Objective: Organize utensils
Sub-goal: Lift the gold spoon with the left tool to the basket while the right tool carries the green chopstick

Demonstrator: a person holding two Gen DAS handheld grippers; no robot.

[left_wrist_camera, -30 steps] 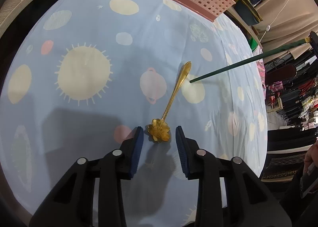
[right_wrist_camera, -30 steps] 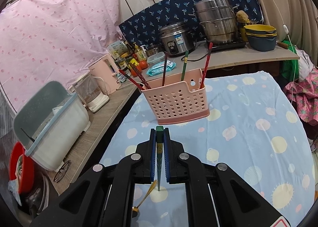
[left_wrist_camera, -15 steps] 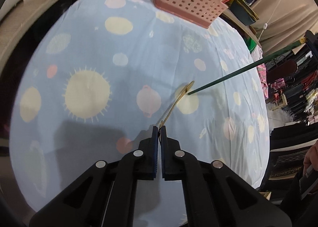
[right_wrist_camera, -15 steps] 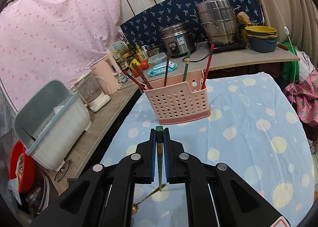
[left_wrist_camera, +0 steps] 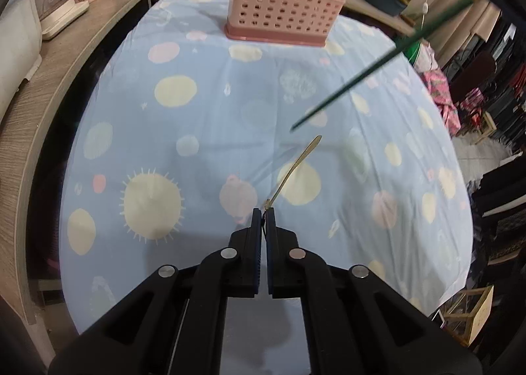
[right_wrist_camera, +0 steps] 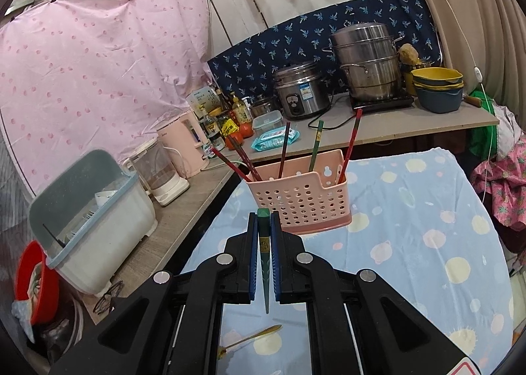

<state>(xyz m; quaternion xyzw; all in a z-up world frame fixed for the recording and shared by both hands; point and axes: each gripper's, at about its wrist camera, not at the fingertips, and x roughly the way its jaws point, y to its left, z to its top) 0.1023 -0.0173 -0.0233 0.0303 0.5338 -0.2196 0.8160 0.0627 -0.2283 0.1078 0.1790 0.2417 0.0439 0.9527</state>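
Observation:
My left gripper [left_wrist_camera: 264, 212] is shut on the bowl end of a small gold spoon [left_wrist_camera: 294, 169], whose handle slants up and away over the blue tablecloth [left_wrist_camera: 203, 118]. In the right wrist view that spoon [right_wrist_camera: 253, 337] shows low, under my right gripper [right_wrist_camera: 264, 220], which is shut on a dark green chopstick [right_wrist_camera: 264, 256] pointing downward. From the left wrist view the same chopstick [left_wrist_camera: 378, 69] crosses in from the upper right. A pink perforated utensil basket [right_wrist_camera: 304, 202] stands at the table's far end [left_wrist_camera: 282, 10] with several chopsticks upright in it.
A wooden counter [right_wrist_camera: 184, 210] runs along the left with a dish-drainer box [right_wrist_camera: 88, 217], a blender and a pink kettle [right_wrist_camera: 189, 145]. The back counter holds a rice cooker [right_wrist_camera: 300, 89], steel pots and bowls. Clothes and a chair sit past the table's right edge [left_wrist_camera: 460, 105].
The left gripper shut on the spoon's bowl and lifted it off the cloth, tilting its view up toward the basket. The right gripper kept hold of the green chopstick, barely moving.

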